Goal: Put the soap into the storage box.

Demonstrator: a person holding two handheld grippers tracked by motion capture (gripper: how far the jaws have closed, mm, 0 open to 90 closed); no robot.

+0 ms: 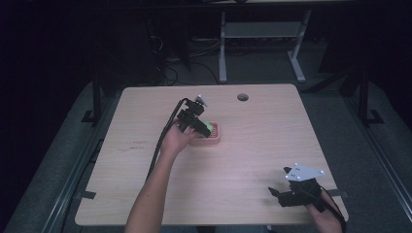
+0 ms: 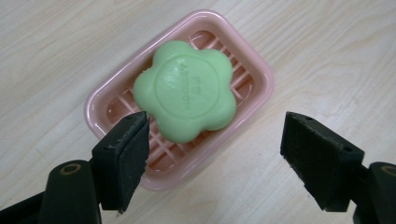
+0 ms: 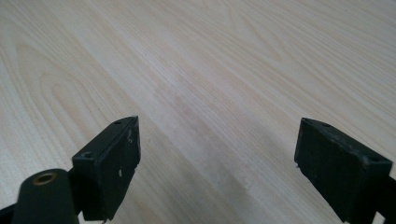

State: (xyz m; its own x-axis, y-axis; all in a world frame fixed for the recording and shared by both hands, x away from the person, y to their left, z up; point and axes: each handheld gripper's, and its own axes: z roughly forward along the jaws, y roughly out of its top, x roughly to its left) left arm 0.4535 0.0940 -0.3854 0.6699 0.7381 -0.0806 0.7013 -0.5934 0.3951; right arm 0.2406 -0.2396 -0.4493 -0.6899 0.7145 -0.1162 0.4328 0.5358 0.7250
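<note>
A green flower-shaped soap (image 2: 186, 89) lies in a pink slatted soap dish (image 2: 256, 70) on the wooden table. In the high view the dish (image 1: 215, 137) sits near the table's middle with the soap (image 1: 208, 127) just showing past the gripper. My left gripper (image 2: 215, 156) hovers directly above the dish, open, jaws spread wide on either side of the soap and nothing between them; the high view shows it (image 1: 194, 124) at the dish's left end. My right gripper (image 3: 217, 163) is open over bare wood, resting near the front right corner (image 1: 284, 194).
The table (image 1: 145, 160) has a round cable hole (image 1: 242, 97) at its back edge. A cable (image 1: 163, 141) trails from the left gripper along the forearm. Beyond the table the floor holds a desk frame (image 1: 262, 43) and loose cables.
</note>
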